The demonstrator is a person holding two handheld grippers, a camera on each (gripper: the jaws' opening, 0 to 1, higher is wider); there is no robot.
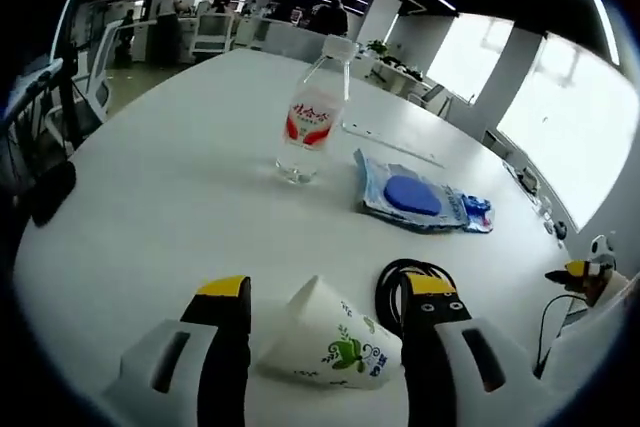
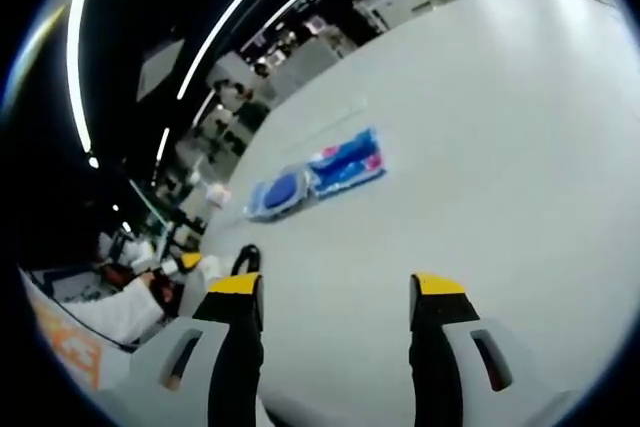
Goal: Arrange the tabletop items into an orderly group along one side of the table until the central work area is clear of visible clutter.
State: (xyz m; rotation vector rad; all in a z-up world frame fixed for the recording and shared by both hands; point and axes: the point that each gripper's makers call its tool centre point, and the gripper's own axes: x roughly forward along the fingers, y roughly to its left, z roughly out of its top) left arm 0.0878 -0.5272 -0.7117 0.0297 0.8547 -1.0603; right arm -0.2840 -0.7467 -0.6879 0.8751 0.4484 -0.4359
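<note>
A white paper cup (image 1: 330, 345) with green print lies on its side on the white table (image 1: 180, 177), between the jaws of my left gripper (image 1: 328, 287), which stands open around it. A coiled black cable (image 1: 392, 287) lies just beyond the cup, by the right jaw. Farther off stand a clear water bottle (image 1: 312, 112) with a red label and a flat blue packet (image 1: 420, 197). My right gripper (image 2: 336, 285) is open over bare table, with the blue packet (image 2: 315, 175) ahead of it and the black cable (image 2: 246, 259) by its left jaw.
The right gripper's yellow tip (image 1: 578, 271) shows at the table's right edge, with a thin black wire (image 1: 548, 319) below it. A person's white sleeve (image 2: 105, 312) is at the left. Office chairs (image 1: 95, 87), desks and people stand beyond the table's far side.
</note>
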